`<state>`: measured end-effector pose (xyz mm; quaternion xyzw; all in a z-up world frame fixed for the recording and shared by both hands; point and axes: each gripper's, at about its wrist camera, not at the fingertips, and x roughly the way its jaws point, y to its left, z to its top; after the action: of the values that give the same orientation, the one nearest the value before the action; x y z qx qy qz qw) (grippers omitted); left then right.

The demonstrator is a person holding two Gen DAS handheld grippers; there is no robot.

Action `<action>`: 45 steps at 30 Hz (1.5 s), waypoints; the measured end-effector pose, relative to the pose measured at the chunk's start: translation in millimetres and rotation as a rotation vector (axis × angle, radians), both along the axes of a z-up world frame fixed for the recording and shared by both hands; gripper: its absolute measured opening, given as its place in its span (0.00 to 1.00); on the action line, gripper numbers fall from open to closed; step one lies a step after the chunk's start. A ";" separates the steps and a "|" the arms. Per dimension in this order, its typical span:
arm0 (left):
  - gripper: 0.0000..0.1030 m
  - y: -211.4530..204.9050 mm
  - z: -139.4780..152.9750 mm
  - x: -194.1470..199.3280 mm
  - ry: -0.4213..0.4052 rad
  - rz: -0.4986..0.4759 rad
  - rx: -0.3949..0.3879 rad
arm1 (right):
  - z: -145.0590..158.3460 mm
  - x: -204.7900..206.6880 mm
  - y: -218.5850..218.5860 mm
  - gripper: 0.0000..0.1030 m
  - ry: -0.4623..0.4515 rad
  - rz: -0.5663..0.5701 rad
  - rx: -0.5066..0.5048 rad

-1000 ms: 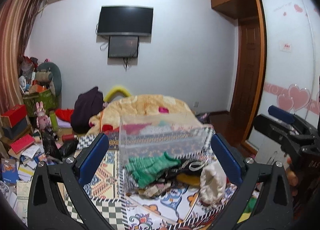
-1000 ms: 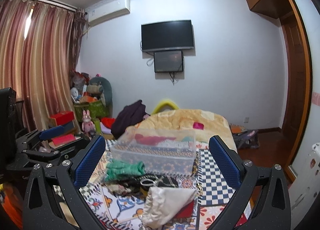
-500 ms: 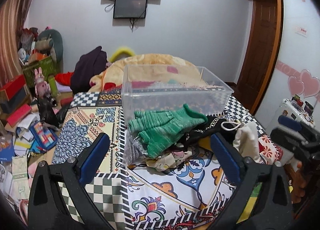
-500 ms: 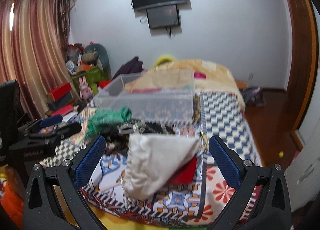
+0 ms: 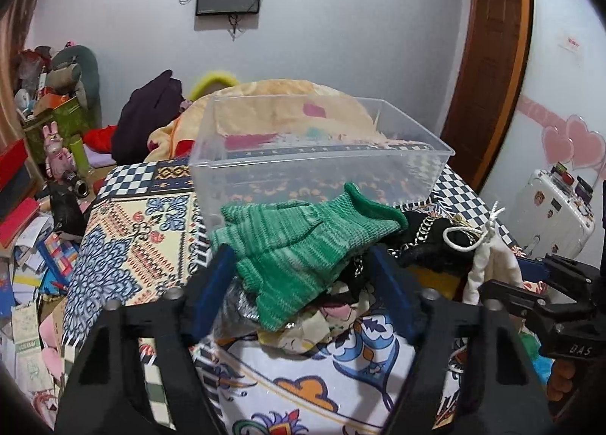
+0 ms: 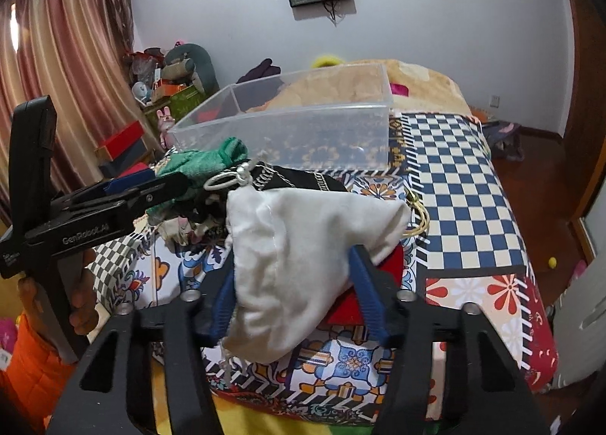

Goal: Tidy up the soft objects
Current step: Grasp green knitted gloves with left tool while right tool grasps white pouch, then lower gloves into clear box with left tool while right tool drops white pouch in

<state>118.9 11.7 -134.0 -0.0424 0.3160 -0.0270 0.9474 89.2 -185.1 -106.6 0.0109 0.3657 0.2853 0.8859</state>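
The green knit gloves (image 5: 299,242) lie between the closing jaws of the left gripper (image 5: 303,276); the white drawstring pouch (image 6: 299,245) fills the closing right gripper (image 6: 291,276), its pads at the cloth. Beyond both, on the bed (image 6: 466,185), stands a clear plastic bin (image 5: 322,155).

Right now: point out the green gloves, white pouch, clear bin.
green gloves (image 5: 299,245), left wrist view, knit palm.
white pouch (image 6: 299,245), right wrist view, cloth body.
clear bin (image 5: 322,160), left wrist view, near rim.
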 end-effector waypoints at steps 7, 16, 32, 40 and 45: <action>0.22 2.8 -5.1 5.0 0.007 -0.027 -0.018 | -1.6 4.3 -3.3 0.17 0.003 -0.028 -0.003; 0.05 12.0 13.1 -9.6 -0.050 -0.015 -0.070 | 12.1 -3.6 -7.0 0.09 -0.042 -0.040 0.043; 0.02 28.6 82.1 -17.8 -0.210 -0.031 -0.089 | 84.5 12.0 -11.9 0.09 -0.272 -0.100 0.097; 0.52 31.8 44.9 -27.3 -0.069 -0.044 -0.099 | 72.4 16.8 -3.5 0.09 -0.246 -0.082 0.097; 0.61 21.2 13.4 -43.5 0.011 -0.080 -0.060 | 64.1 25.3 -4.3 0.09 -0.210 -0.083 0.100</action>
<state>75.4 32.9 -120.6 -0.0582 0.3219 -0.0742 0.9421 114.5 -189.4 -42.5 0.0400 0.2554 0.2658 0.9287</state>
